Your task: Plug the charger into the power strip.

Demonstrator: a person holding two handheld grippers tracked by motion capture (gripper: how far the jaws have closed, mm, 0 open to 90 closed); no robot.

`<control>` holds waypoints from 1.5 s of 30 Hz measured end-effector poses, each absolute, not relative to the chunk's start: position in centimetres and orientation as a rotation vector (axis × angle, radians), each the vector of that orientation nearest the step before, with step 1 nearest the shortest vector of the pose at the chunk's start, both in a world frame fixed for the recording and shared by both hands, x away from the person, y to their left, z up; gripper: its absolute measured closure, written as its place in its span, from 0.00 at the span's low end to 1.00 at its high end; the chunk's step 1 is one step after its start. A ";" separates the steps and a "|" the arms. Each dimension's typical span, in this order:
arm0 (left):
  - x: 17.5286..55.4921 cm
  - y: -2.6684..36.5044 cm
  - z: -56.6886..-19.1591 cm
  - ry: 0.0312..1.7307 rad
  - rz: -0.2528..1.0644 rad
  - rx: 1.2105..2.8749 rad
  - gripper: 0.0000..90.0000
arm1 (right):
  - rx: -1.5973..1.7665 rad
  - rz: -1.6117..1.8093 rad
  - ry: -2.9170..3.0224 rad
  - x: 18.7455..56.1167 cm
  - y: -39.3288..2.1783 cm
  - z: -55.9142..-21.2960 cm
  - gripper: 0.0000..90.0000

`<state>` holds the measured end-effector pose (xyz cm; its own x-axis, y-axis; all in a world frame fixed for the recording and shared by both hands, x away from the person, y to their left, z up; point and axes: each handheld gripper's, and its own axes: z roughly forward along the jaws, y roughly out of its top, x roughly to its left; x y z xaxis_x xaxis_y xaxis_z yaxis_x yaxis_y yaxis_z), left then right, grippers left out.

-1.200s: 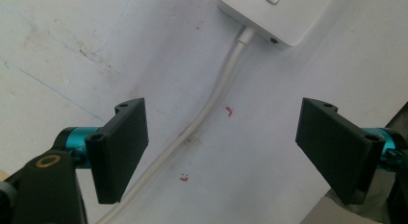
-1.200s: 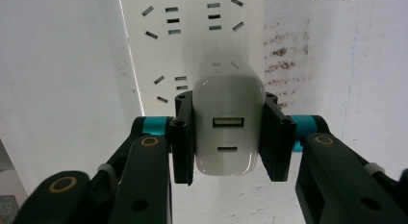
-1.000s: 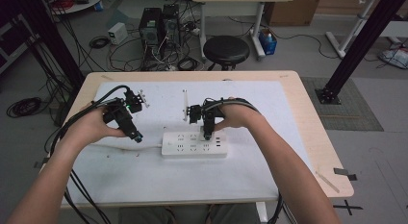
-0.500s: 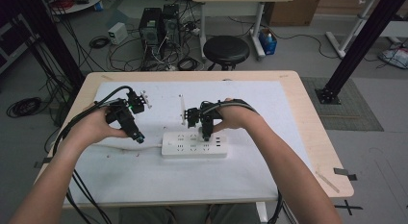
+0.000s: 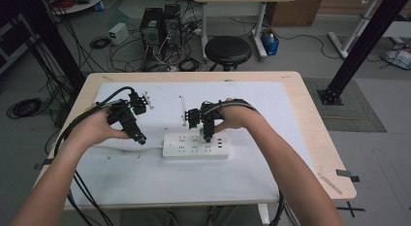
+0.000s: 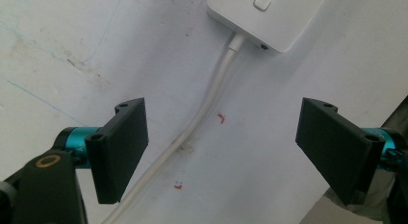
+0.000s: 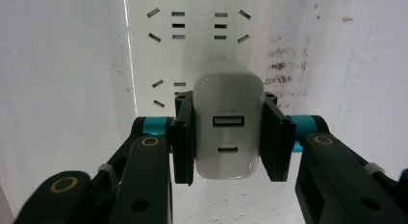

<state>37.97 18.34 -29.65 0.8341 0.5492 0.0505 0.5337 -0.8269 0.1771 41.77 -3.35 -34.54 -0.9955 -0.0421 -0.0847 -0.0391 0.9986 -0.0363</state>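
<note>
My right gripper [image 7: 226,142] is clamped on the white charger [image 7: 229,130], pads on both its sides, directly over the power strip [image 7: 199,46] and its sockets. My left gripper [image 6: 223,147] hangs open above the strip's cord [image 6: 211,96], touching nothing, on the white tabletop [image 5: 271,172].

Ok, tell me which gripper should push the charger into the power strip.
Right. The right gripper already clamps the charger above the power strip. The left gripper stands open beside the cord.
</note>
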 end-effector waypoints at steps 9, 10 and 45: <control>37.7 18.4 -29.9 0.846 0.137 2.854 0.21 | -0.072 -0.090 3.060 41.9 -3.4 -35.3 0.69; 37.8 18.4 -30.0 0.850 0.137 2.850 0.21 | -0.082 -0.086 3.054 41.9 -3.5 -35.3 0.70; 38.7 17.7 -30.8 0.850 0.118 2.835 0.21 | -0.045 0.083 3.049 42.3 -4.9 -37.8 0.52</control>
